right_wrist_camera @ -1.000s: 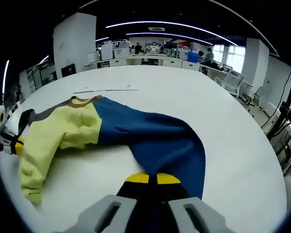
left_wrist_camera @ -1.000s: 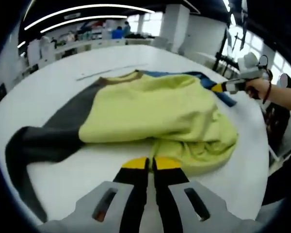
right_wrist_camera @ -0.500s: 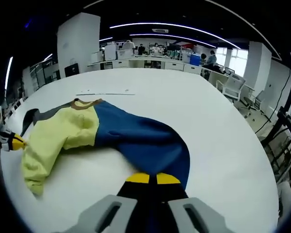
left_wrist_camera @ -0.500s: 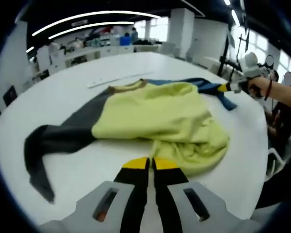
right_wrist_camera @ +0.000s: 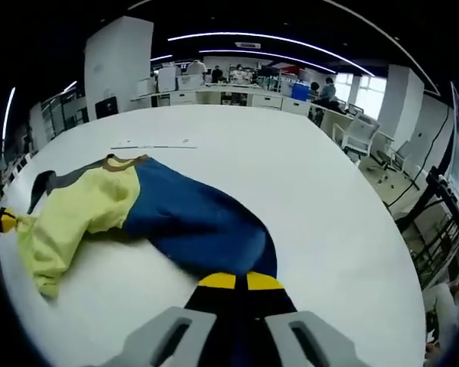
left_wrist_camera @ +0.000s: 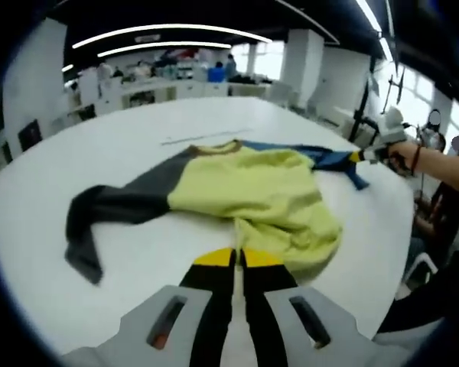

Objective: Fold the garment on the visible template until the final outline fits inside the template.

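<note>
A garment lies on the white table [left_wrist_camera: 138,252], with a yellow-green body [left_wrist_camera: 252,187], a dark grey sleeve [left_wrist_camera: 115,206] and a blue sleeve [left_wrist_camera: 333,158]. My left gripper [left_wrist_camera: 238,258] is shut, and the yellow hem bunches right at its tips. In the right gripper view the blue sleeve [right_wrist_camera: 195,222] runs down into my right gripper [right_wrist_camera: 241,281], which is shut on its end. The right gripper [left_wrist_camera: 367,155], held by a hand, comes into the left gripper view at the blue sleeve's tip. The left gripper's yellow tip [right_wrist_camera: 5,221] touches the yellow fabric [right_wrist_camera: 69,222].
A thin pale strip [left_wrist_camera: 206,138] lies on the table beyond the collar [right_wrist_camera: 122,161]. The table's rounded edge [right_wrist_camera: 413,306] is close on the right. Desks, chairs and people stand in the office behind. A stand with cables [left_wrist_camera: 363,99] rises past the table.
Both cameras have drawn back and the garment looks smaller. The blue sleeve has been pulled toward the right gripper and lies straighter. The yellow hem stays at the left gripper's tips.
</note>
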Tool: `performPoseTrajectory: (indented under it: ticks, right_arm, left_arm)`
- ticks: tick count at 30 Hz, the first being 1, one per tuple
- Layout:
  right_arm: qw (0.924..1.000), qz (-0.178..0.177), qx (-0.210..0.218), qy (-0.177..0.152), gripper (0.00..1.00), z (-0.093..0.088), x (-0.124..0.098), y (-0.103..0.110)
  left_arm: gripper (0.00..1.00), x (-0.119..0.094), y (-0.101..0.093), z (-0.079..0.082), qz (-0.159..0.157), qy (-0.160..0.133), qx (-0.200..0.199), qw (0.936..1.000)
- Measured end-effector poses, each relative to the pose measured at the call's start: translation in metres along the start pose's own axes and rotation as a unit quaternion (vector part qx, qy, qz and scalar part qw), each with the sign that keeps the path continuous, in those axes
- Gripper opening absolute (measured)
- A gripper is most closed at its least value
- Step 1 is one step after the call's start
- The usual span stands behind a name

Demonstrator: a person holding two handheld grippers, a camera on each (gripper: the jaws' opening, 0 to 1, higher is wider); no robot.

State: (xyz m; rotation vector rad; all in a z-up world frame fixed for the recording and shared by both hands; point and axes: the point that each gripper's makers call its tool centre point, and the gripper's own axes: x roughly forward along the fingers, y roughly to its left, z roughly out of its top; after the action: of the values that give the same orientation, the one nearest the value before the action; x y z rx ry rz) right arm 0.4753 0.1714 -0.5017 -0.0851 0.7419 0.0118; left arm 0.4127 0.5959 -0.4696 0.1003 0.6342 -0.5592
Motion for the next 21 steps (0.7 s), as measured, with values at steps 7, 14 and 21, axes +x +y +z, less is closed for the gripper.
performPoseTrajectory:
  ticks: [7, 14, 21]
  right_arm:
    - [0.9998, 0.003, 0.016, -0.015, 0.0, 0.008, -0.006, -0.009]
    - [0.9999, -0.002, 0.013, -0.01, 0.0, 0.009, -0.008, -0.019]
    - [0.9994, 0.0, 0.033, -0.008, 0.0, 0.009, -0.013, -0.018]
  left_arm:
    - [0.0, -0.017, 0.001, -0.009, 0.012, 0.001, -0.012, 0.9999]
    - [0.0, -0.033, 0.0, -0.019, 0.019, 0.014, -0.028, 0.9993]
    - [0.0, -0.052, -0.003, -0.027, 0.03, 0.016, -0.056, 0.9978]
